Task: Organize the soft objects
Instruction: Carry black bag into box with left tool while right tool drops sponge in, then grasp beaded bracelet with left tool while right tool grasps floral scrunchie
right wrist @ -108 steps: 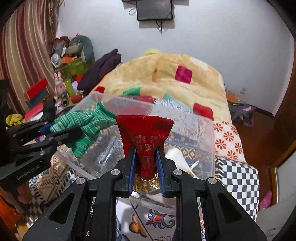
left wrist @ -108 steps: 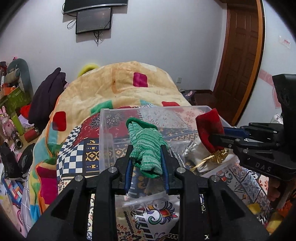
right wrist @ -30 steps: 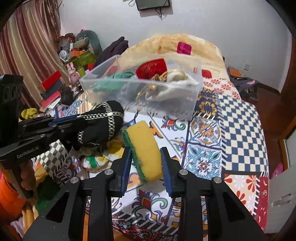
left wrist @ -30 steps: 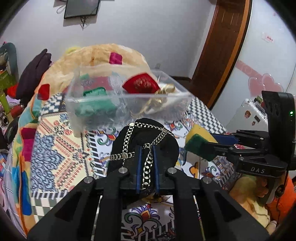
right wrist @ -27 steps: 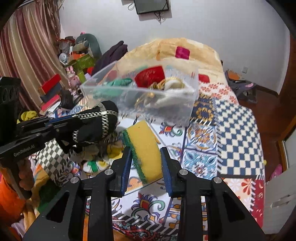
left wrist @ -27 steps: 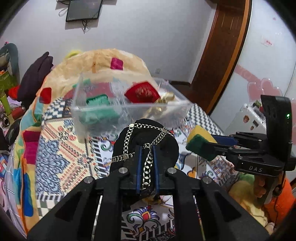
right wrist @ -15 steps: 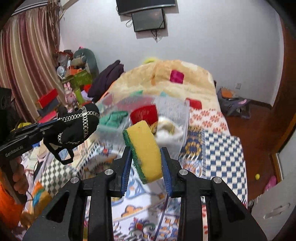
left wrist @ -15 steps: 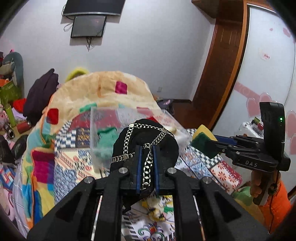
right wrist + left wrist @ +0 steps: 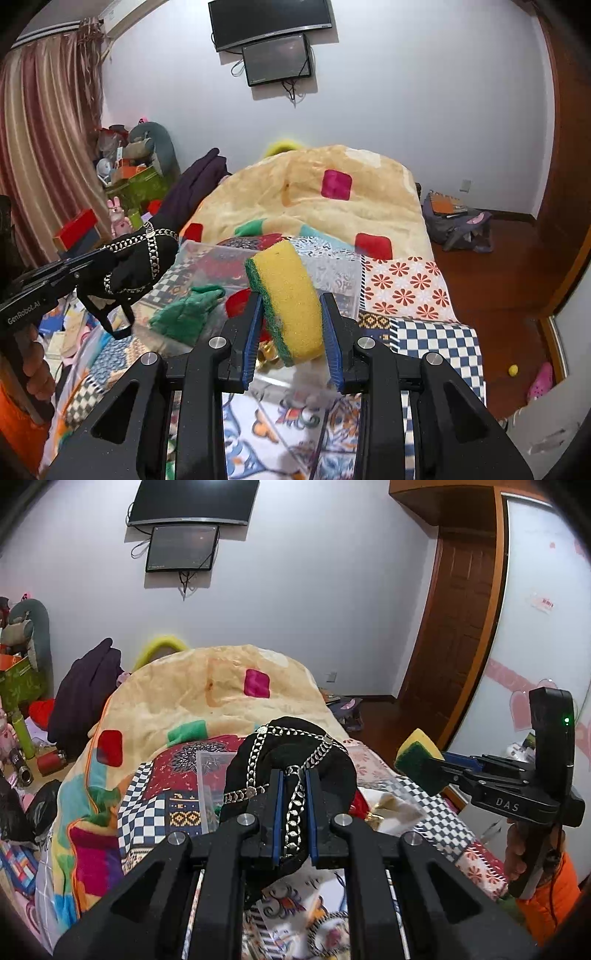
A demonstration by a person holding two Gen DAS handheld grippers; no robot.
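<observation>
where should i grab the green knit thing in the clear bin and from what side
Judging by the right wrist view, pinch the green knit piece across its bunched middle, coming straight down through the open top of the clear bin; it lies limp and low, walled on every side.

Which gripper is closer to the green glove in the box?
Probably the right gripper: the green glove lies just left of its sponge. The left gripper hangs up-left.

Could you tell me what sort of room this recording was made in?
Most likely a lived-in bedroom: a bed under patchwork covers and a thick blanket, a wall-mounted screen, curtains, and a wooden door.
</observation>
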